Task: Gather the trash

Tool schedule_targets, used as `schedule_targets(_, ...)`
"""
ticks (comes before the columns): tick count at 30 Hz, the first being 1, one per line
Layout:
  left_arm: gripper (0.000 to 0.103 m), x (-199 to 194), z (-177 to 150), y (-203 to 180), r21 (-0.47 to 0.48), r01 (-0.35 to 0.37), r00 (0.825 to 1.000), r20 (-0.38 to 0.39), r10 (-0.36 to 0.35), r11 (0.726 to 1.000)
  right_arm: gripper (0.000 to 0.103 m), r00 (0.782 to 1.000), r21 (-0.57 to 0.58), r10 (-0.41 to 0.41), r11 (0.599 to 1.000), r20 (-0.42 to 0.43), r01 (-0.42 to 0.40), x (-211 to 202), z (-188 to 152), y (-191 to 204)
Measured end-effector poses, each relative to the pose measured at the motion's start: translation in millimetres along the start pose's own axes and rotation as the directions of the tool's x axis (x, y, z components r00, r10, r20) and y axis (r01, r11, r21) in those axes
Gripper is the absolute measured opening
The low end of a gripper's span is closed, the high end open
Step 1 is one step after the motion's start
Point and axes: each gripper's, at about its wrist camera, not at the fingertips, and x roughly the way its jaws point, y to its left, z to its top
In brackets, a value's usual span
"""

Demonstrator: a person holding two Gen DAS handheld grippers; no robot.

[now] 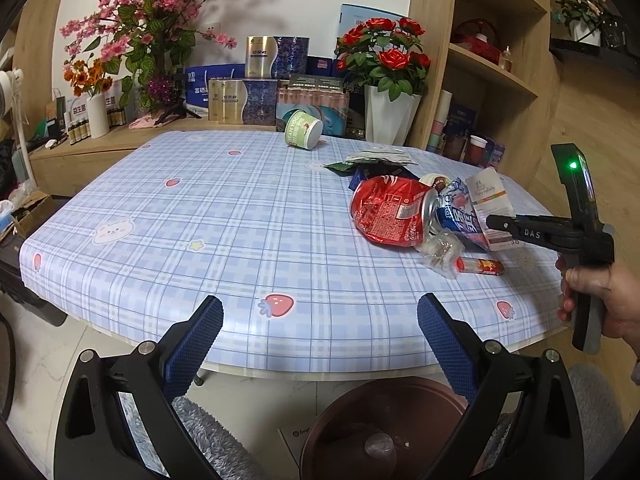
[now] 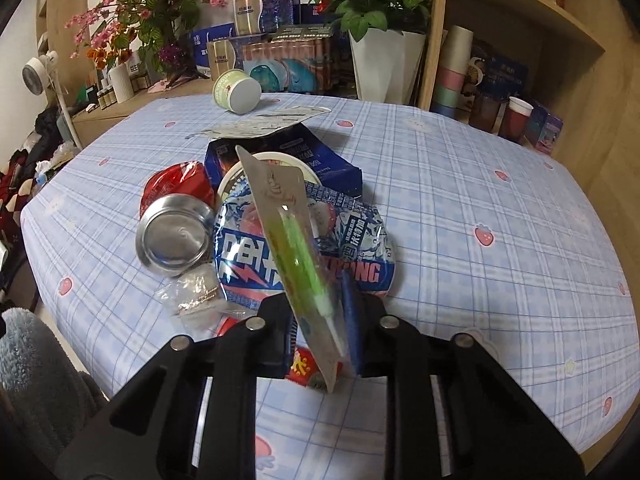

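Note:
Trash lies in a heap on the plaid tablecloth (image 1: 240, 208): a crushed red cola can (image 1: 388, 212) (image 2: 176, 236), a blue printed bowl lid (image 2: 360, 248), a dark blue packet (image 2: 288, 156) and a clear wrapper (image 1: 440, 252). My right gripper (image 2: 320, 320) (image 1: 494, 223) is shut on a blister card (image 2: 276, 200) (image 1: 490, 198) with a green item sealed in it. The card stands upright over the heap. My left gripper (image 1: 320, 332) hangs open and empty at the table's near edge, above a brown bin (image 1: 380, 412). A tipped yogurt cup (image 1: 304, 128) (image 2: 236, 90) lies at the far side.
Flower vases (image 1: 390, 114), stacked boxes (image 1: 244, 100) and a wooden shelf unit (image 1: 492, 68) line the far side behind the table. A small red wrapper (image 1: 480, 266) lies near the right edge. A person's hand (image 1: 600, 296) holds the right gripper's handle. Grey fluffy fabric (image 1: 212, 440) sits below the table.

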Motion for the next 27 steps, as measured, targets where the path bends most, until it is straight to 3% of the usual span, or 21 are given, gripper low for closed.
schedule_targets(4, 0.095, 4.5, 2.3, -1.9, 0.005, 0.012, 1.000, -0.023, -0.012, 1.000, 0.017, 0.999, -0.008, -0.005, 1.000, 0.054, 0.006, -16.4, 0.4, 1.8)
schedule_targets(7, 0.094, 12.7, 5.9, -8.9, 0.023, 0.054, 0.997, -0.053, -0.052, 0.998, 0.017, 0.997, 0.033, 0.002, 0.999, 0.083, -0.005, -29.1, -2.9, -4.7)
schedule_targets(10, 0.086, 25.8, 11.1, -22.5, 0.037, 0.127, 0.988, -0.090, -0.123, 0.991, 0.017, 0.995, 0.102, 0.027, 0.994, 0.095, -0.036, -40.5, -10.0, -15.4)
schedule_targets(13, 0.083, 50.4, 22.6, -40.4, -0.019, 0.228, 0.961, -0.158, -0.228, 0.973, 0.017, 0.995, 0.150, 0.033, 0.988, 0.096, -0.047, -50.7, -21.4, -22.1)
schedule_targets(17, 0.083, 81.8, 35.4, -68.7, -0.033, 0.289, 0.935, -0.206, -0.289, 0.957, 0.017, 0.995, 0.211, 0.033, 0.976, 0.096, -0.052, -61.5, -37.9, -30.4)
schedule_targets(21, 0.083, 116.5, 44.7, -90.0, 0.013, 0.290, 0.927, -0.251, -0.278, 0.957, 0.017, 0.995, 0.273, 0.033, 0.960, 0.098, -0.058, -71.5, -57.0, -40.0)
schedule_targets(27, 0.075, 158.4, 46.1, -89.8, -0.068, 0.244, 0.914, -0.317, -0.253, 0.967, 0.017, 0.997, 0.320, 0.017, 0.947, 0.074, -0.040, -77.8, -80.0, -48.6)
